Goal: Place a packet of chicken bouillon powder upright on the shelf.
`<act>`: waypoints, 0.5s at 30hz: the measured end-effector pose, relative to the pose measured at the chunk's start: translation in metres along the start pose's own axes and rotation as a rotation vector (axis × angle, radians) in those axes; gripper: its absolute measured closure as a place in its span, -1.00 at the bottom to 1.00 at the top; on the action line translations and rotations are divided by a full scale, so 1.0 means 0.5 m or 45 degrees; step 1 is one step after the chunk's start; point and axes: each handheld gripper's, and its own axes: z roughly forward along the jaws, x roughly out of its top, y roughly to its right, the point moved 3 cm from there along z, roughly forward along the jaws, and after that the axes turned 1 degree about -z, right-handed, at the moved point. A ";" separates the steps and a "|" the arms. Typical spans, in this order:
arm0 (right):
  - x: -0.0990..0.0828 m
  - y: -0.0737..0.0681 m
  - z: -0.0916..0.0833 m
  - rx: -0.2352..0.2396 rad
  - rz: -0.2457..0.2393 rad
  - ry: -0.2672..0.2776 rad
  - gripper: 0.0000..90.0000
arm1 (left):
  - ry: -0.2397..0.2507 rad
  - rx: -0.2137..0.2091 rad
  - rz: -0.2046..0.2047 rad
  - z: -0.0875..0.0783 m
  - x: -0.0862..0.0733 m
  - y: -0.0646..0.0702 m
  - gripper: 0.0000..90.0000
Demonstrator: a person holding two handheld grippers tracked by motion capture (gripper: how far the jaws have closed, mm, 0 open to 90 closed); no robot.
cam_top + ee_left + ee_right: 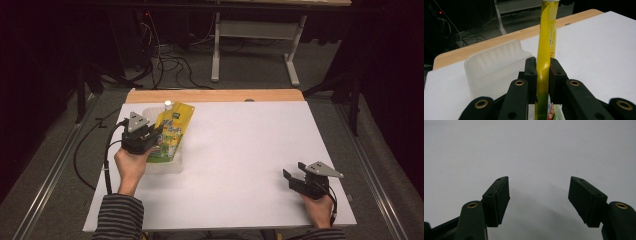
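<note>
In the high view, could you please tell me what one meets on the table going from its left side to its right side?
Left gripper closed on the yellow pouch over the clear plastic tray → bare white tabletop → right gripper, jaws open, near the table's right edge.

A white table (240, 150) with a bare wooden strip (215, 95) along its far edge is seen. Toward ten o'clock on it, a translucent plastic tray (165, 167) is set directly on the surface, just short of the strip.
</note>
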 end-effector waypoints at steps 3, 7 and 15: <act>0.000 0.000 0.000 0.000 -0.004 -0.004 -0.24 | -0.041 -0.014 -0.019 0.005 0.000 -0.003 0.74; 0.000 0.000 0.000 -0.003 -0.001 -0.003 -0.24 | -0.095 -0.028 -0.025 0.018 -0.003 -0.002 0.70; 0.000 0.000 -0.002 -0.006 -0.006 0.009 -0.24 | -0.163 -0.045 -0.034 0.026 -0.003 0.000 0.87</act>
